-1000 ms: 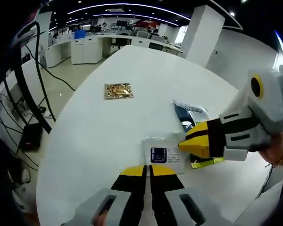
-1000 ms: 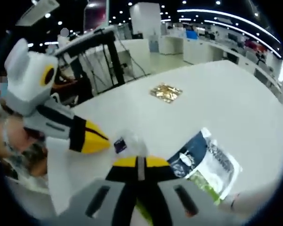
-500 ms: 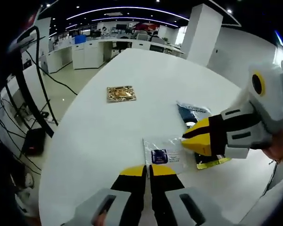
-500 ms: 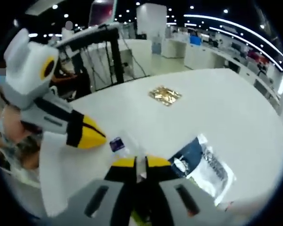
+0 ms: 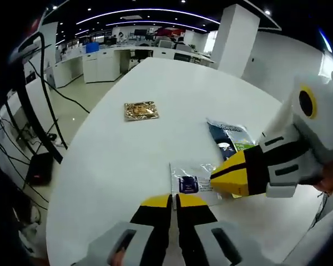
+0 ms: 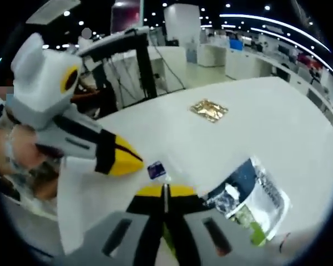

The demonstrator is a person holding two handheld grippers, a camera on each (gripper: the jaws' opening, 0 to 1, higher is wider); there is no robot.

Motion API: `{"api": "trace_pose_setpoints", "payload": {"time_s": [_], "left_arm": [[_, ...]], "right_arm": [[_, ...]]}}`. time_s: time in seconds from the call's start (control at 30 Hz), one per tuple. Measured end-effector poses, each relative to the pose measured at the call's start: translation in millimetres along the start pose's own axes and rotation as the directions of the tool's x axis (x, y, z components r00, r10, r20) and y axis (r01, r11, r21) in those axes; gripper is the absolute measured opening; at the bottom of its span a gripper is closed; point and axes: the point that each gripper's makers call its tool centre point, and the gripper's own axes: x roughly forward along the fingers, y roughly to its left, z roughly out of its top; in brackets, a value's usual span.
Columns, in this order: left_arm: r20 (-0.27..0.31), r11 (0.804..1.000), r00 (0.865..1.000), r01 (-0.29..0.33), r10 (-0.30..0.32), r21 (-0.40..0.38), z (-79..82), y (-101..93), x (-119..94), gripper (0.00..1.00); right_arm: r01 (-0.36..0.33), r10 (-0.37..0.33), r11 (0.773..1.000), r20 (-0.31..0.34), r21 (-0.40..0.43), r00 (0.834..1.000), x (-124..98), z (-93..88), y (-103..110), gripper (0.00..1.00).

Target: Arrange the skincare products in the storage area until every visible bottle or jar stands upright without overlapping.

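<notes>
Left gripper (image 5: 173, 200) closed, empty, at clear sachet (image 5: 192, 178) on table (image 5: 172, 94). Right gripper (image 6: 165, 191) closed on sachet edge. Dark pouch (image 5: 228, 138) beside; gold packet (image 5: 140, 110) apart.

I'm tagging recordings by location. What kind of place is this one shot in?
Most likely a large open-plan office or lab: a long white table stands in a wide hall, rows of white desks run along the far side, strip lights curve across a dark ceiling, and cables trail over the floor.
</notes>
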Motion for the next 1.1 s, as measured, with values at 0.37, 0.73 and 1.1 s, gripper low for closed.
{"api": "trace_pose_setpoints", "payload": {"time_s": [0.37,0.73,1.1], "left_arm": [[0.048,0.999,0.998,-0.029,0.027,0.026,5.2,6.4,-6,0.12],[0.169,0.997,0.985,-0.056,0.047,0.048,22.8,6.0,-26,0.12],[0.276,0.998,0.961,-0.028,0.013,0.05,82.9,6.4,-32,0.22]], "right_arm": [[0.025,-0.025,1.0,0.013,0.003,1.0,-5,2.4,-3,0.01],[0.088,-0.112,0.988,0.195,0.127,0.974,-53,20.6,-19,0.01],[-0.007,-0.047,0.98,0.264,0.198,0.963,-101,-1.3,10,0.01]]}}
